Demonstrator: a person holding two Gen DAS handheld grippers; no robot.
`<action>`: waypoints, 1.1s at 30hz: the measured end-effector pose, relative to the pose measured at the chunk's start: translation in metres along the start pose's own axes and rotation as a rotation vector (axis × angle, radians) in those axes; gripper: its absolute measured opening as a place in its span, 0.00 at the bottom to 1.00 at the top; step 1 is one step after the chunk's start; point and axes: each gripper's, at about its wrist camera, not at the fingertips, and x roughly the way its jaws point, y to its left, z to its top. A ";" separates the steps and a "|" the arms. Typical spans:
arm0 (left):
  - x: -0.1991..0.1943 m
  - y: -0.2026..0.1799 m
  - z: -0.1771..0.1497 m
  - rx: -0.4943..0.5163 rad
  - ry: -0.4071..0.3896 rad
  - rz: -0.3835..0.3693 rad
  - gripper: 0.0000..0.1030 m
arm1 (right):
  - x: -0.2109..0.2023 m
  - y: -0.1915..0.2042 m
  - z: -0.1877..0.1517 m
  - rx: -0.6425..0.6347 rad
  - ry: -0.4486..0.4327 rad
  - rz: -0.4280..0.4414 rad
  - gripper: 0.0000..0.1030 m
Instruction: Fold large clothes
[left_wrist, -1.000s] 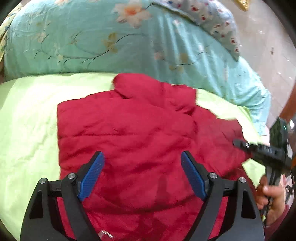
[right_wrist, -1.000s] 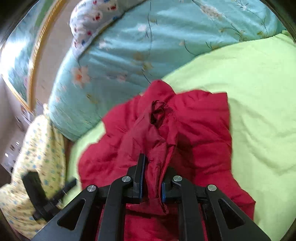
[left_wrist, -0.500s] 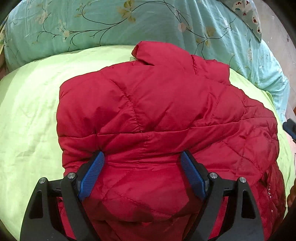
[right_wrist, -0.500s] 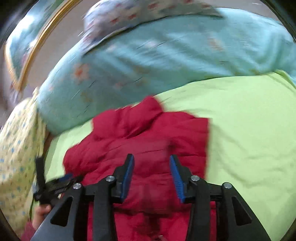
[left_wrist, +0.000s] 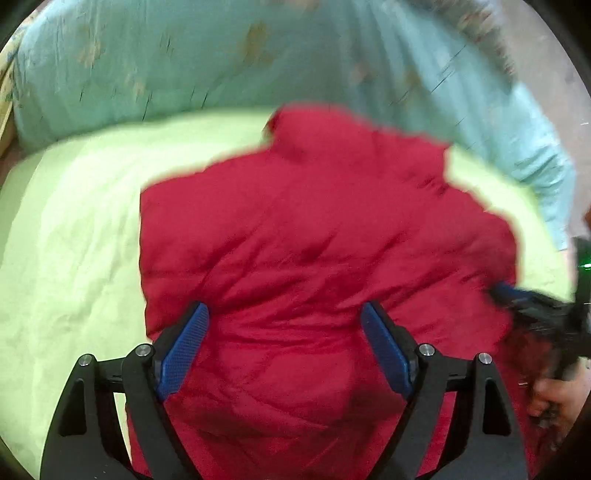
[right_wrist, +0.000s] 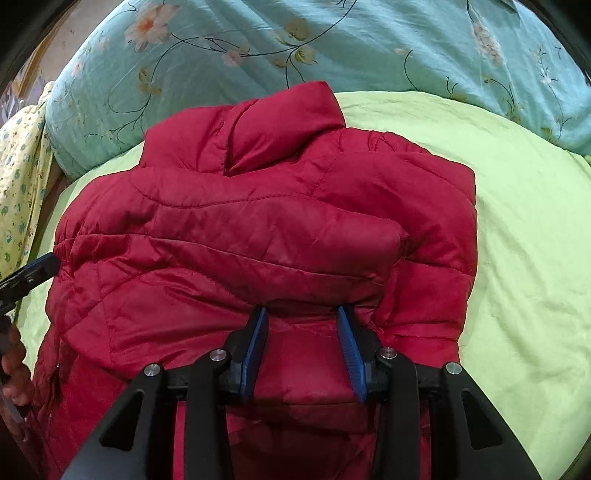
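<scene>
Both grippers hung over the near part of the jacket (right_wrist: 258, 236), pointing forward along it toward the collar (right_wrist: 288, 122). The left gripper (left_wrist: 284, 332) had its blue pads (left_wrist: 183, 350) spread wide apart with nothing between them, just red fabric underneath. The right gripper (right_wrist: 301, 334) was open too but narrower, pads (right_wrist: 255, 347) on either side of a bit of the jacket below a folded-over sleeve, and I honestly couldn't tell if they were touching the fabric or just above it. In the left view you could see the right gripper (left_wrist: 532, 310) off at the jacket's right edge, pretty blurred, with the person's hand (left_wrist: 554, 398) wrapped on its handle. The right view caught the left gripper's tip (right_wrist: 33, 269) at the jacket's left edge. The surface was a bed with a light green sheet (right_wrist: 524, 240), a bit wrinkled, and a big teal floral quilt (right_wrist: 332, 40) was bunched along the far edge. A yellow patterned cloth (right_wrist: 20, 177) sat at the far left corner. The red puffy jacket lay roughly mid-bed, long axis running from the near edge to the far edge, collar at the far end just about touching the quilt, a sleeve folded across the back.
</scene>
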 end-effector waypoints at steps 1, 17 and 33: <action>0.007 0.002 -0.001 -0.002 0.011 -0.004 0.84 | -0.001 -0.001 0.000 0.007 0.001 0.006 0.40; 0.007 0.007 -0.010 -0.011 0.029 -0.004 0.87 | -0.007 -0.017 -0.009 0.056 -0.011 -0.011 0.39; -0.049 0.027 -0.059 -0.102 0.032 -0.045 0.87 | -0.082 -0.029 -0.034 0.193 -0.028 0.132 0.51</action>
